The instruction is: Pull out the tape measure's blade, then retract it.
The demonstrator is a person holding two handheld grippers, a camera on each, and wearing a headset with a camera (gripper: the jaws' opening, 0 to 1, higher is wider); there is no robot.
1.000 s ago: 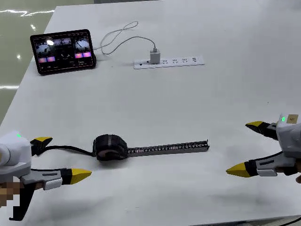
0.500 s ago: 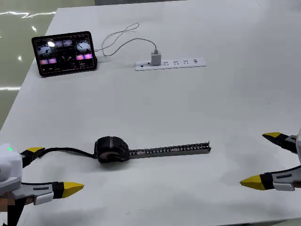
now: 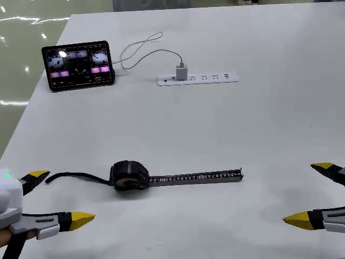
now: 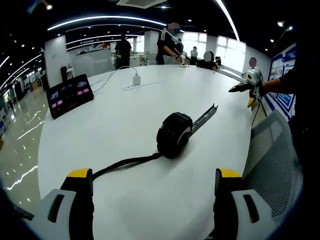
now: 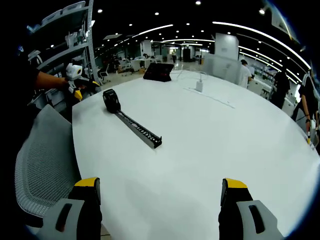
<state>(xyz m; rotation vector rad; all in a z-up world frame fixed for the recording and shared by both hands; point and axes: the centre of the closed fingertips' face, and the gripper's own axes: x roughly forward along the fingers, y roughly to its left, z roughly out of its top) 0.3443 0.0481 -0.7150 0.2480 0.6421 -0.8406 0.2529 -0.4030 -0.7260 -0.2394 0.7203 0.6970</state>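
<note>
The tape measure lay on the white table in the lower left-centre of the head view, resting on its side. Its blade was pulled out and ran flat along the tabletop toward the right, ending in a small upturned hook near the frame's middle. A black wrist strap trailed from the case toward the left edge.

The left gripper sat at the lower left corner, jaws spread wide with nothing between them. One yellow tip was near the strap's loose end, though I could not tell whether it touched. In the left gripper view the tape measure lay at the centre, beyond the parted jaws and clear of both.

The right gripper was at the lower right edge, also wide open and empty, well apart from the blade's hook. In the right gripper view the blade stretched across the upper left, with the case at its far end.

A tablet with a lit screen stood at the upper left. A white power strip lay at the upper middle, with a charger plugged in and a cable running to the tablet.
</note>
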